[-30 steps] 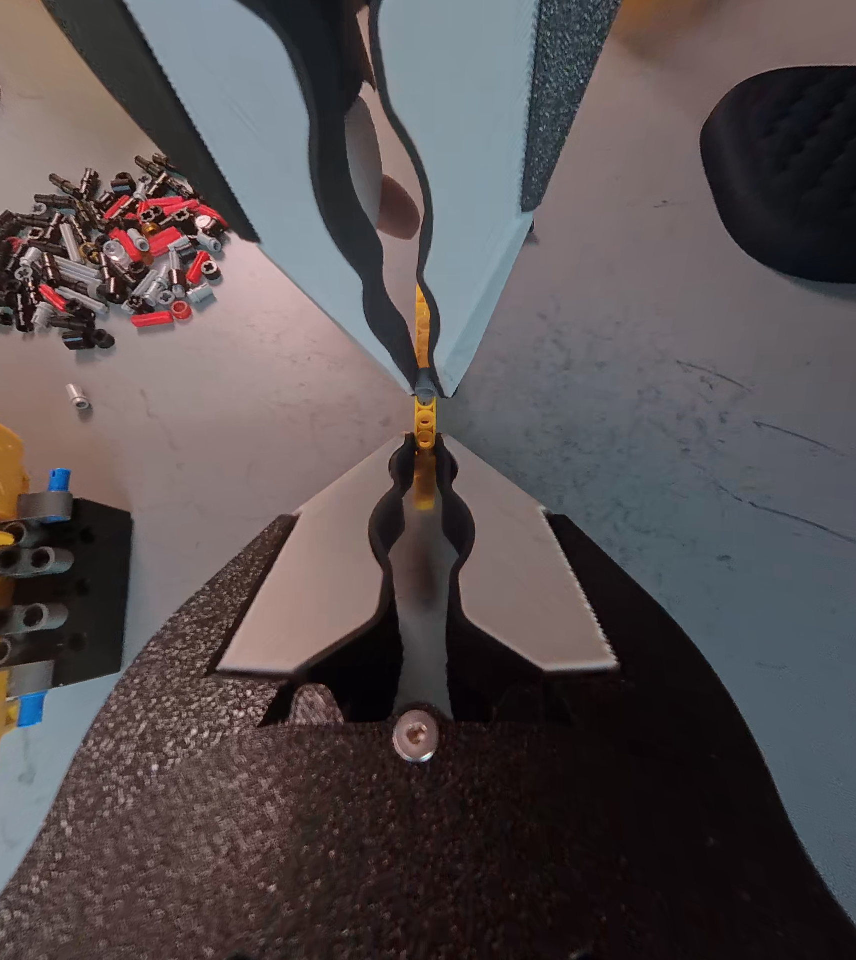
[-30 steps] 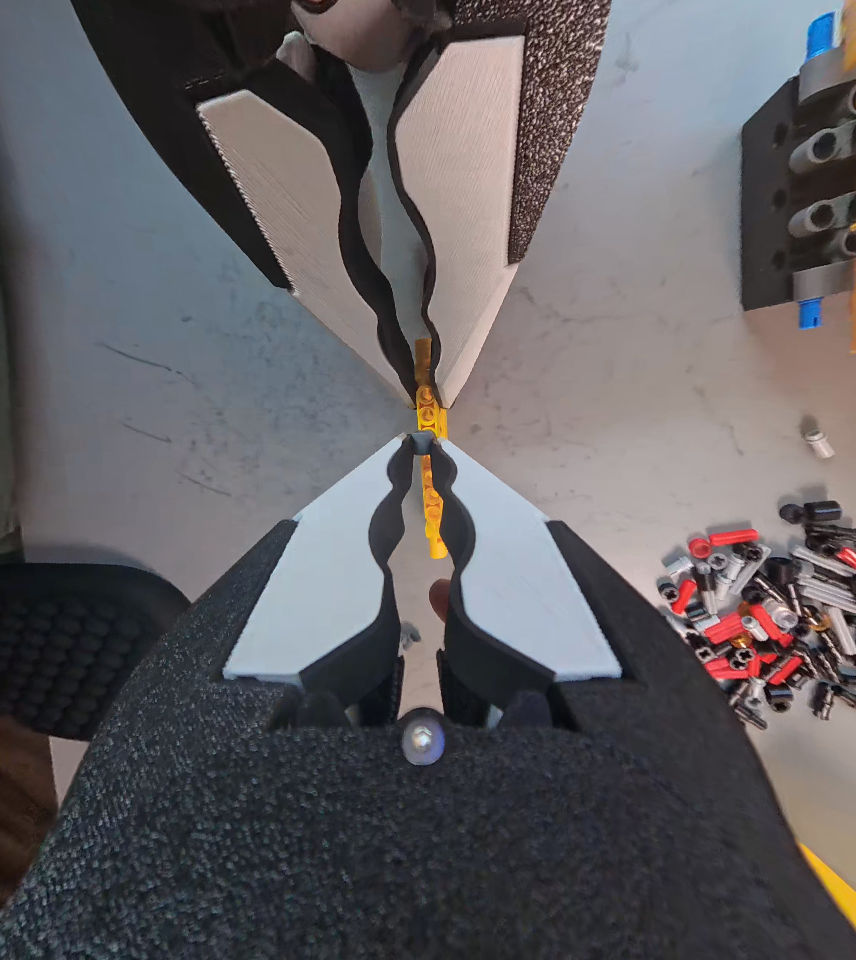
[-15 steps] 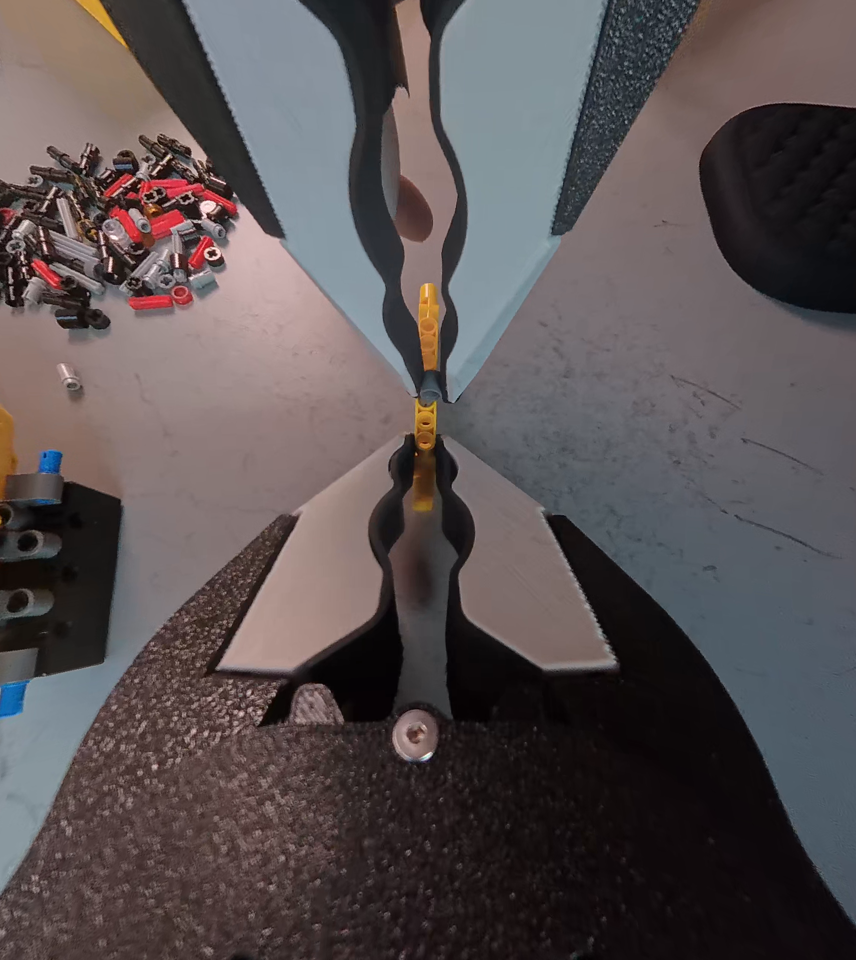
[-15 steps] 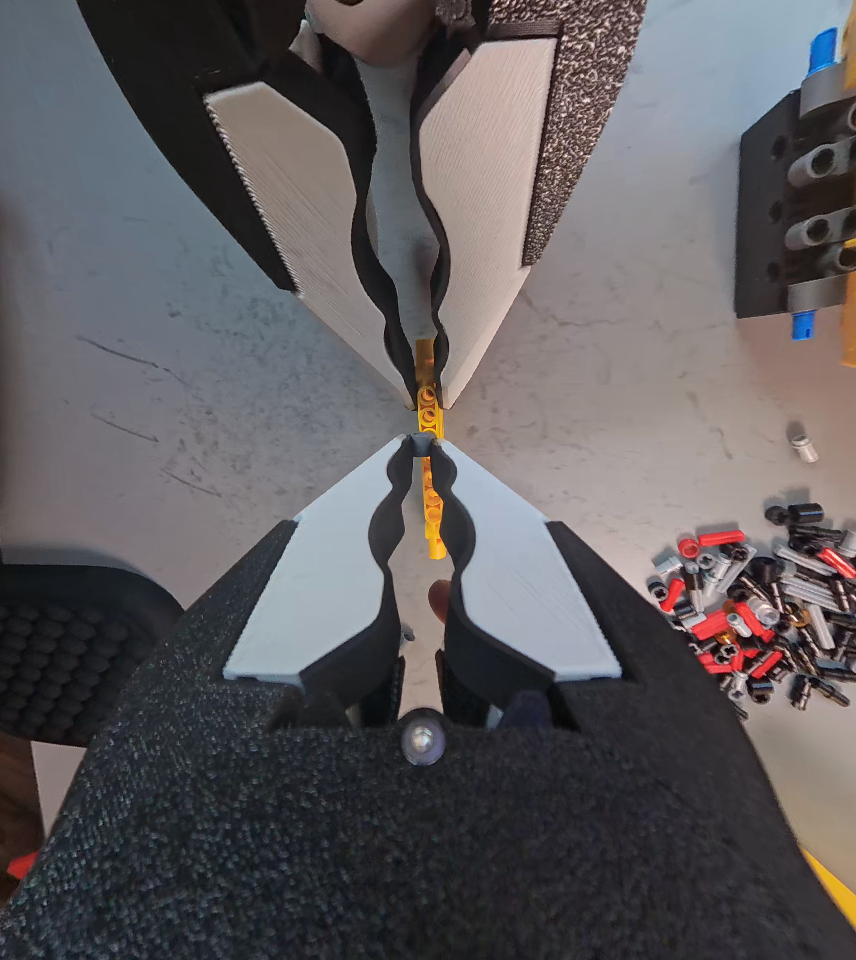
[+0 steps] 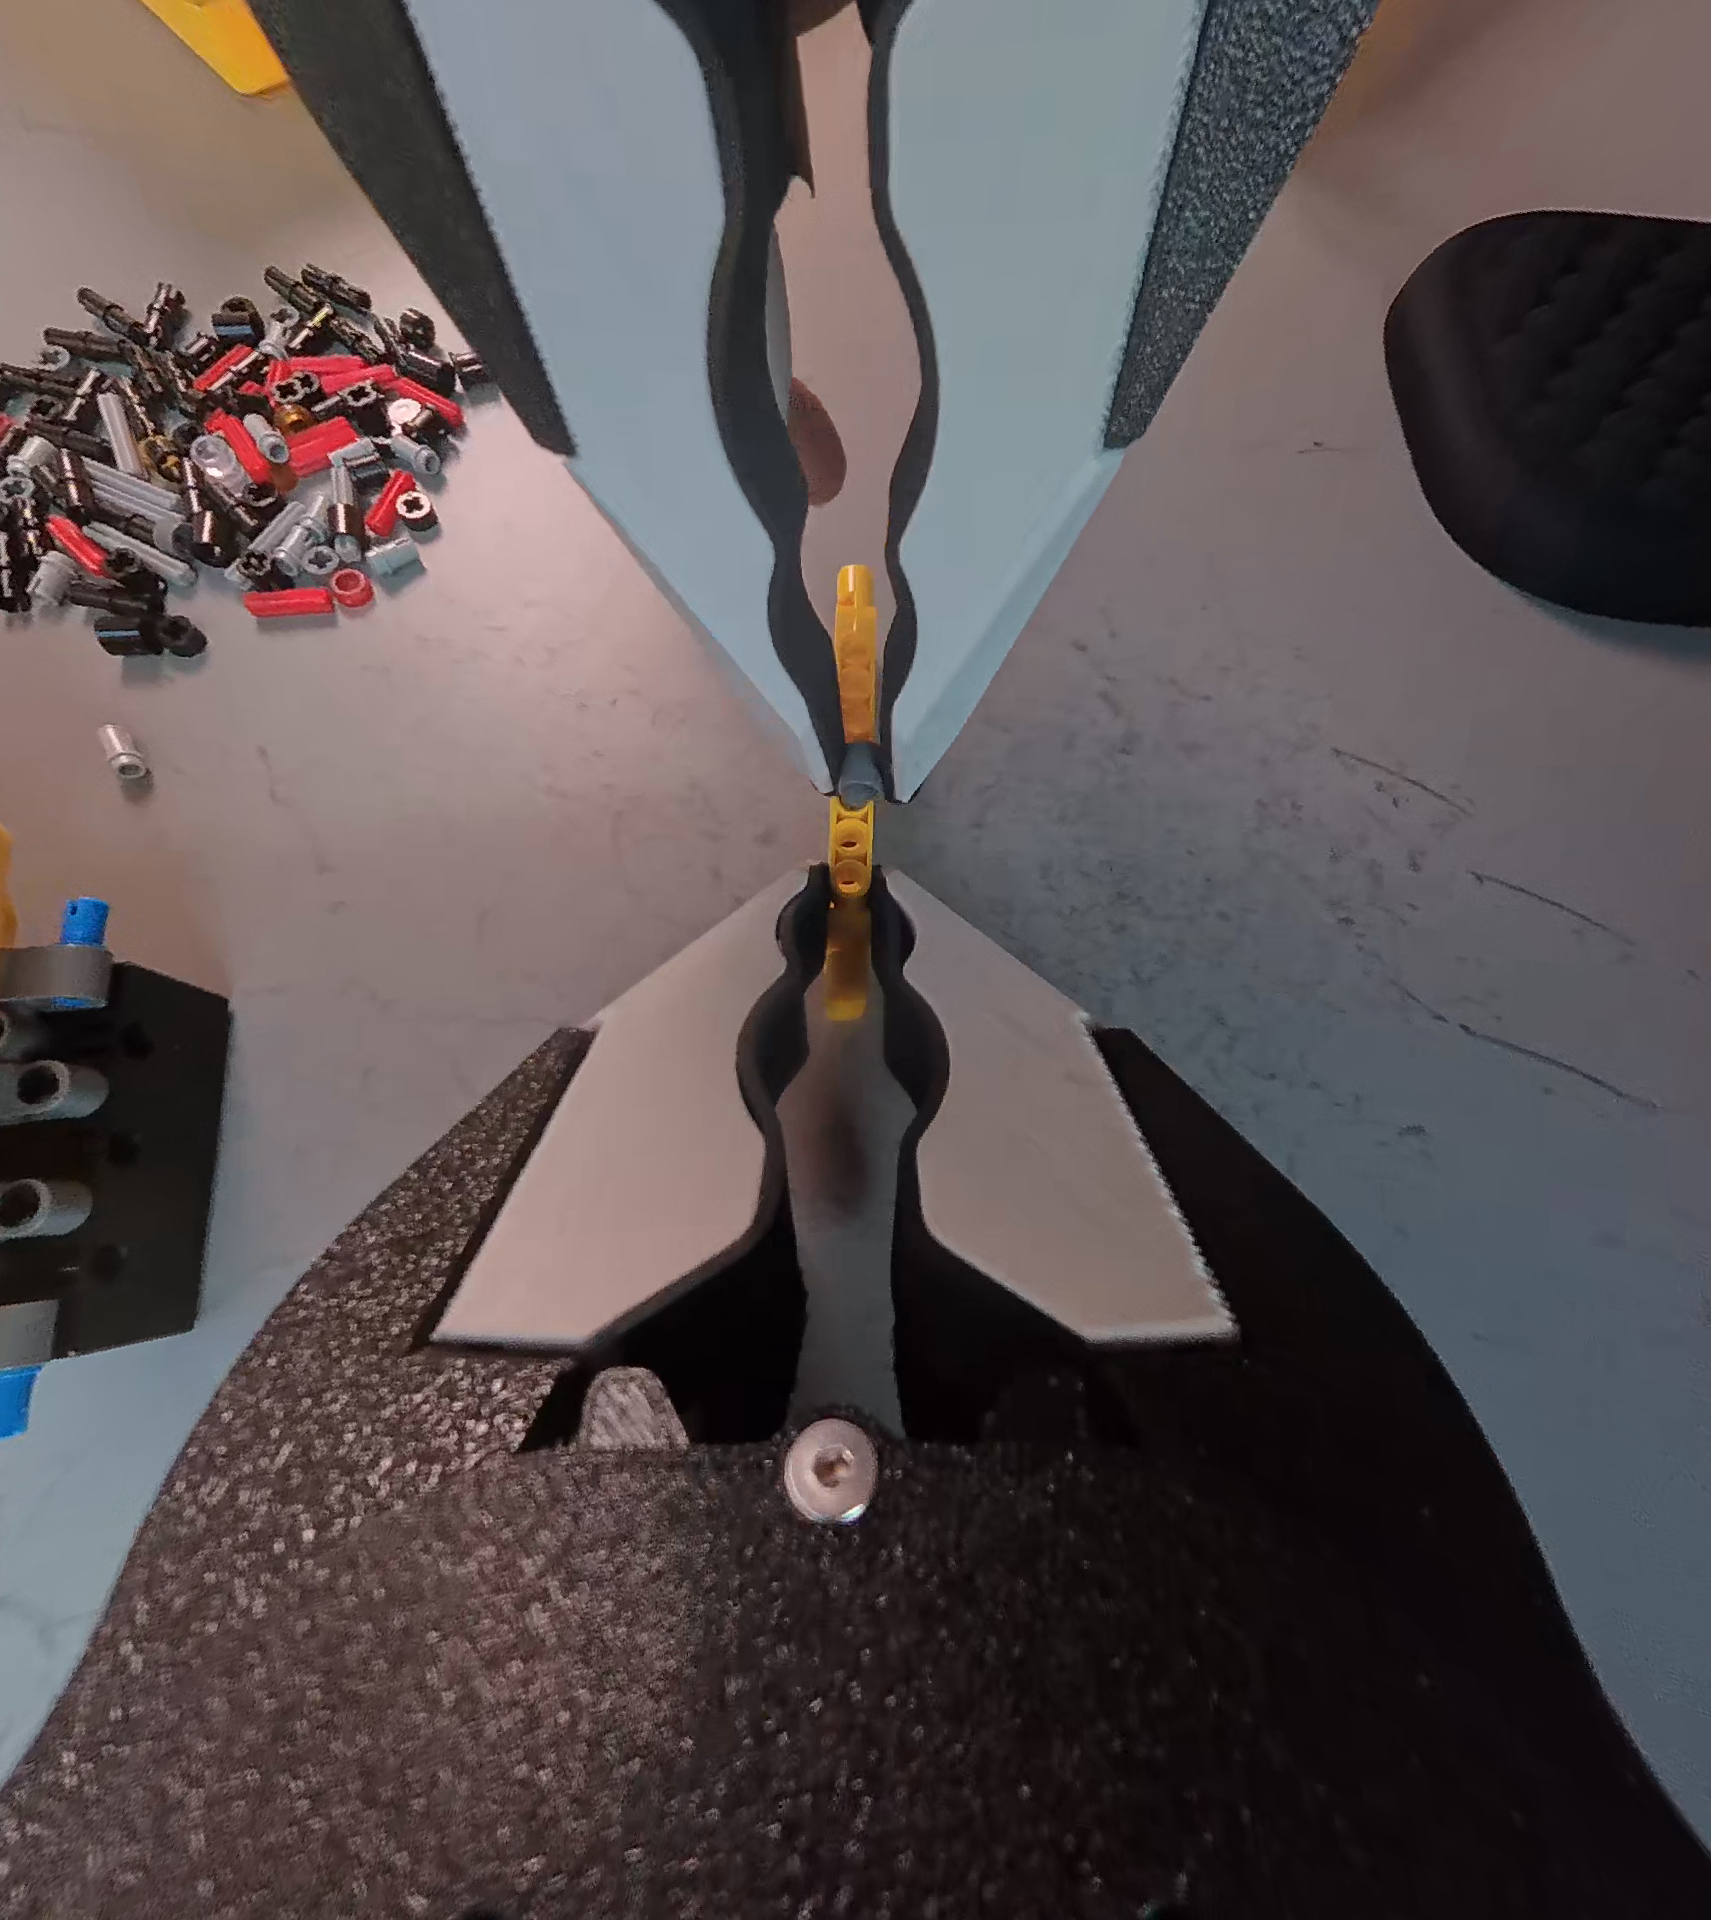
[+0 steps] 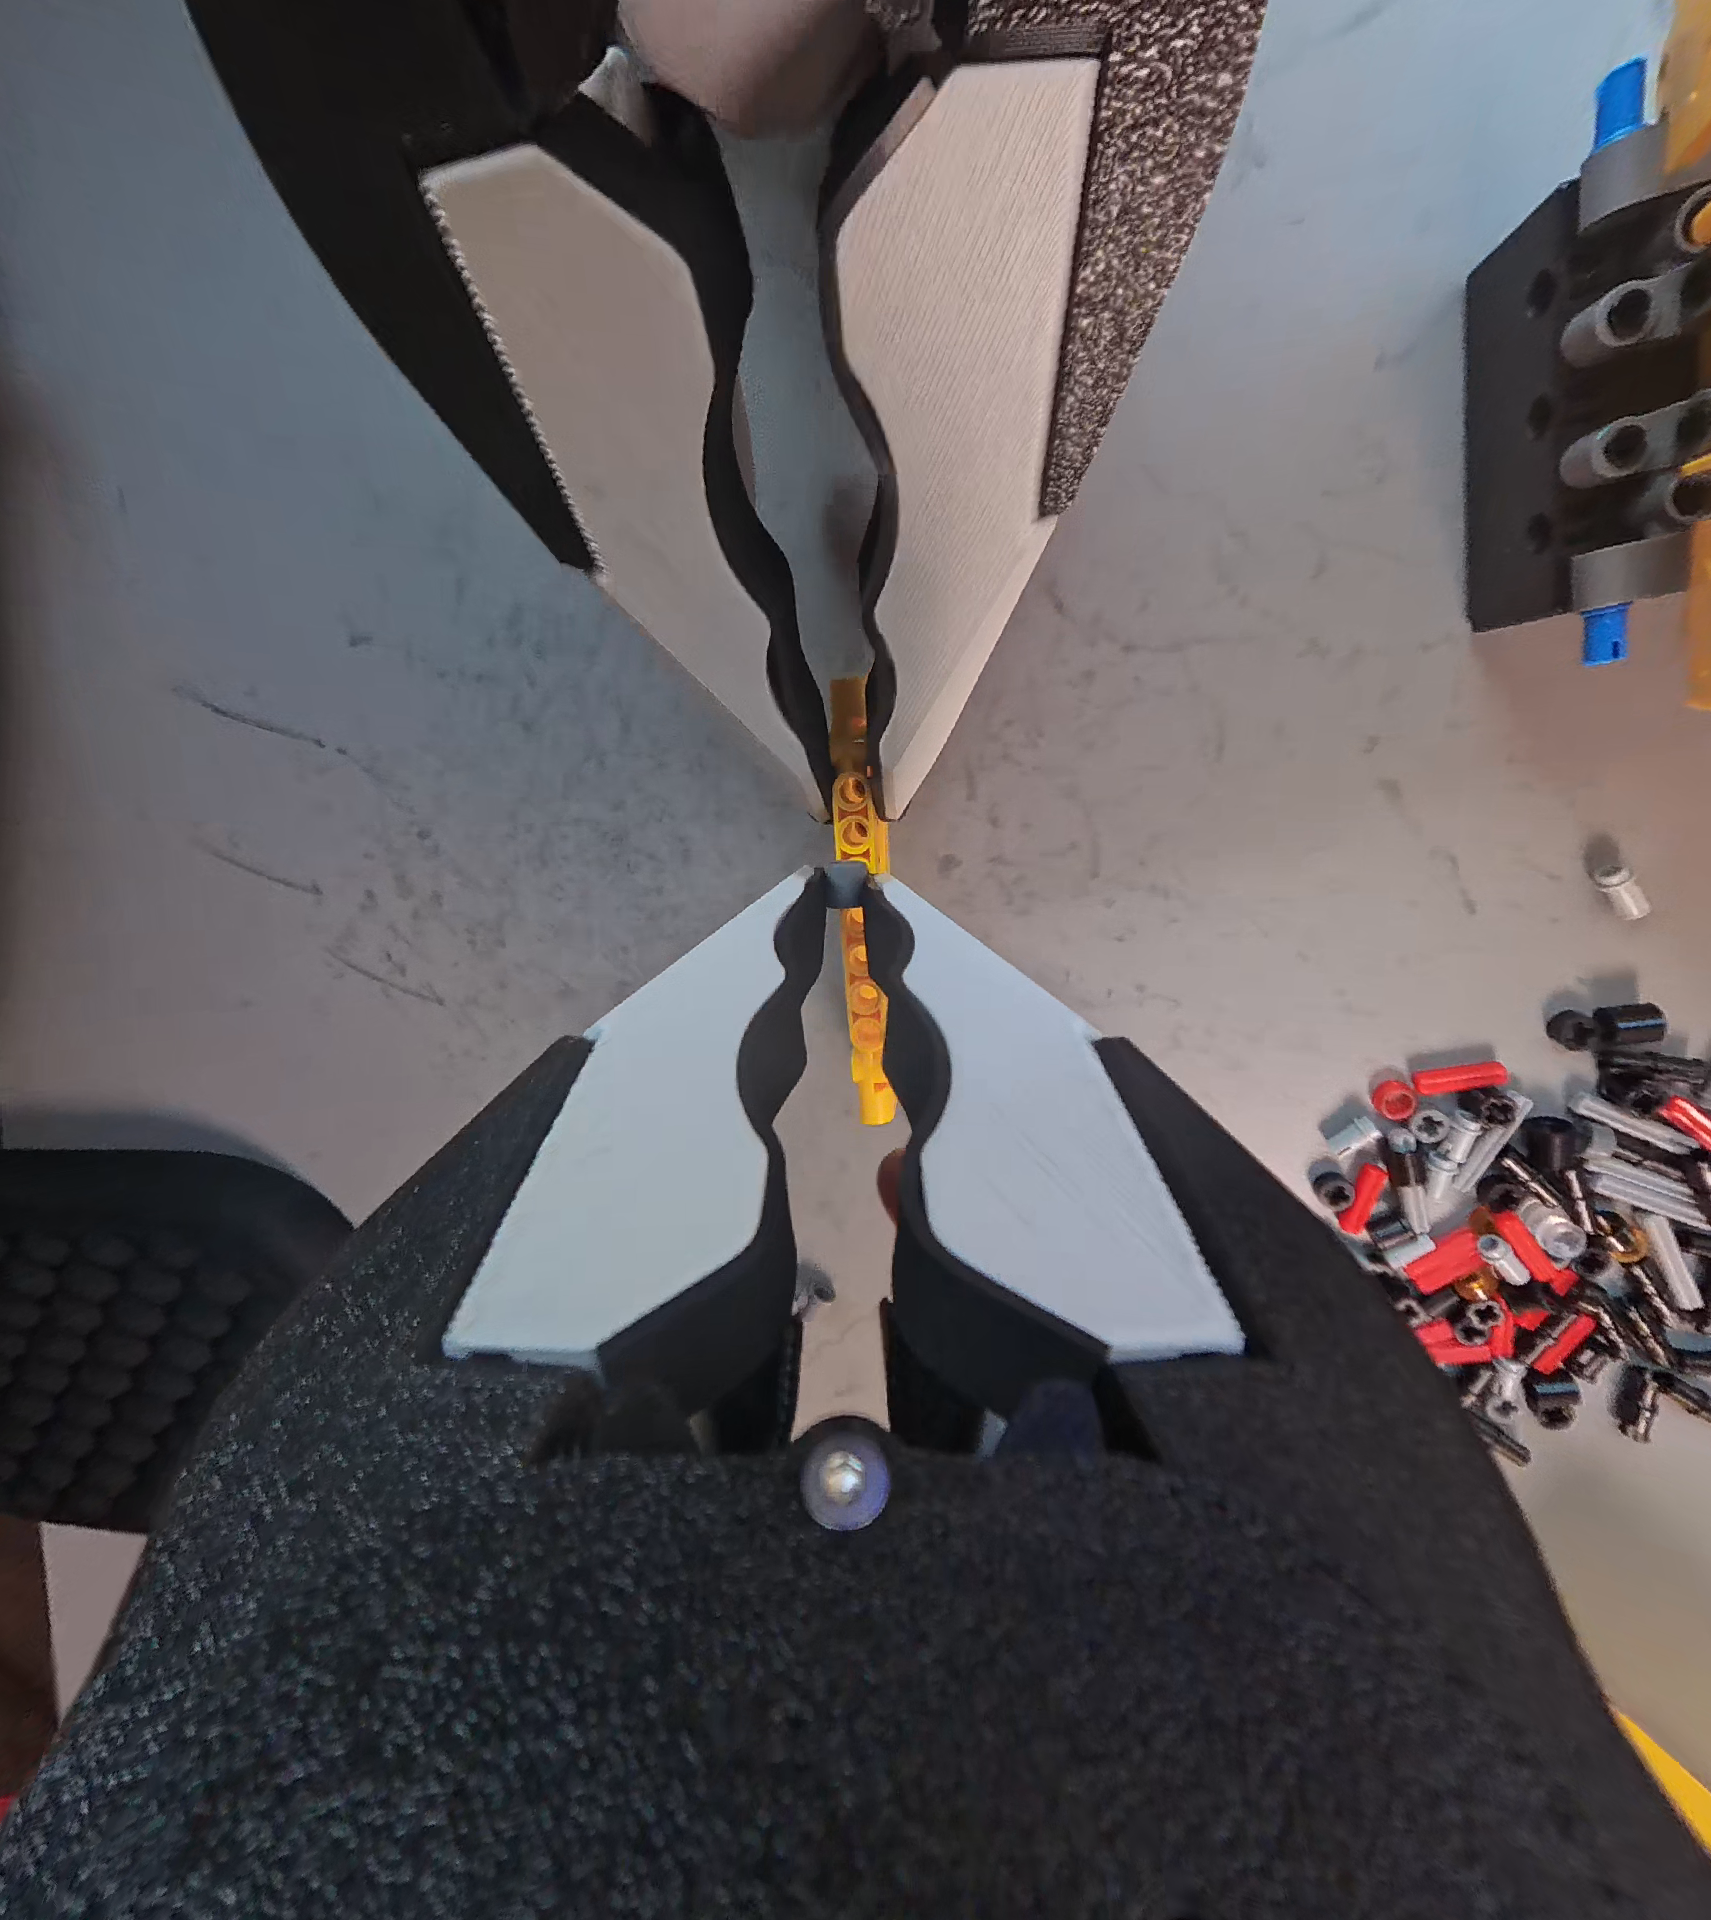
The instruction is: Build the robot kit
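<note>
No brand, label or writing can be read on anything in either view.

The left gripper, with pale grey fingers and wavy black pads, has its tips drawn together on one end of a slim yellow plastic beam with a row of round holes. The right gripper, of the same build, meets it tip to tip from the other side, and its tips pinch a small dark grey connector that sits on the same beam; the rest of the yellow beam runs back between its pads, where the gap widens. Both pairs of jaws are thus narrow, nearly closed at the tips. The beam is held clear of the scuffed grey tabletop, bridging the two grippers.

In the left wrist view a loose heap of small black, red and grey plastic pins and axles lies at 10 o'clock, with a single light grey bush just below it, apart from the pile. At 9 o'clock stands a partly built model of yellow panels, black frame, grey beams and blue pins. A black textured pad lies at 2 o'clock.

In the right wrist view the heap sits at 4 o'clock, the model at 2 o'clock and the pad at 8 o'clock
</note>
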Demonstrator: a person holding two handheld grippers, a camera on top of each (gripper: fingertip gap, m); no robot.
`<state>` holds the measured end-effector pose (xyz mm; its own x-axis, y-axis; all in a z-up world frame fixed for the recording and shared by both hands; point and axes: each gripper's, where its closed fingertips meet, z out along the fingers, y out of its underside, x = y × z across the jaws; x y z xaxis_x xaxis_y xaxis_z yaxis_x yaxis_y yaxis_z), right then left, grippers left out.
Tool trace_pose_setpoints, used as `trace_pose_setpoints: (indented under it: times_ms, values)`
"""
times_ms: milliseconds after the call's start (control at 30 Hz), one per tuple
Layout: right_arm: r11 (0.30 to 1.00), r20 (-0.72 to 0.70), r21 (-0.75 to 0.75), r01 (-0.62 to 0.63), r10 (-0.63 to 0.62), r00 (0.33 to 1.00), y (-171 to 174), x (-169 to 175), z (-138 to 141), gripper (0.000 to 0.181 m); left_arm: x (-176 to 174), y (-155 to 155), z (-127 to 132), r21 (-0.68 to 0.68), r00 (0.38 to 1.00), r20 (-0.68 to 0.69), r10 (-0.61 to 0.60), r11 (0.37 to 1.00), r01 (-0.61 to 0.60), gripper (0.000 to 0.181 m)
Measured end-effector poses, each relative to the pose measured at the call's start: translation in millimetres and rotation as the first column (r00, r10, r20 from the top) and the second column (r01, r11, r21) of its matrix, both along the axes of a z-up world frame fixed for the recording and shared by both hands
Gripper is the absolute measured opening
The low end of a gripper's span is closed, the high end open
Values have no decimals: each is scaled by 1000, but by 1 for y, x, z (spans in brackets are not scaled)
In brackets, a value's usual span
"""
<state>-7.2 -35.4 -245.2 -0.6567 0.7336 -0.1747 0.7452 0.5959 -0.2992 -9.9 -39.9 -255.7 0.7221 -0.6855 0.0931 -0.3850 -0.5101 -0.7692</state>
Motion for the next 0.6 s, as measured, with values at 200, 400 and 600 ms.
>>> trace_pose_setpoints:
  times_ms: [200, 400, 600]
  values:
    - [1000, -82, 22, -5, 7, 997, 2, -1, 11, 15, 0, -1, 0, -3, 1000, 4, -2, 1000, 2, 7]
    - [996, -98, 81, -39, 47, 994, -2, -3, 9, 7, 1, -1, 0, -1, 1000, 2, -1, 1000, 1, 7]
    - [986, -79, 138, -91, 103, 992, -1, -2, 6, 5, 1, -1, 0, -2, 1000, 2, -6, 1000, 6, 7]
